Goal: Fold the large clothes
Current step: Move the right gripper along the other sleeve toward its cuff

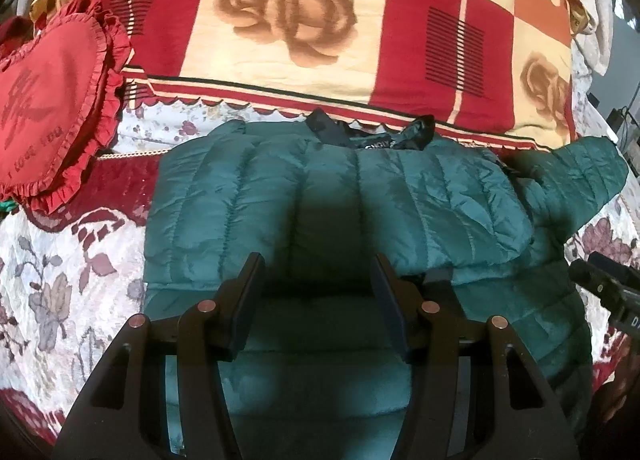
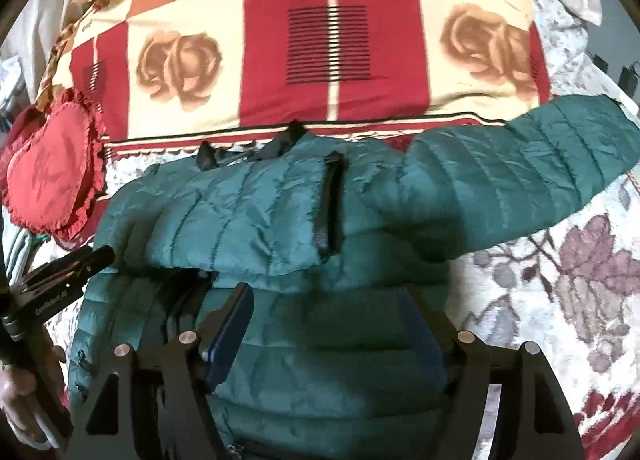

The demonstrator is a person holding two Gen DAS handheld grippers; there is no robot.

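On bed [image 1: 48, 260] | jacket [image 1: 320, 195]: puffy, light, soft, slippery; sleeve [image 2: 520, 163] out at 2 o'clock, best grabbed near cuff | left gripper [image 1: 318, 304], right gripper [image 2: 340, 336]: jaws apart, holding nothing.

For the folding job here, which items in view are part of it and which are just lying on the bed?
Part of the job:
- green puffer jacket
- left gripper
- right gripper

Just lying about:
- red heart-shaped cushion
- rose-patterned blanket
- floral bedspread
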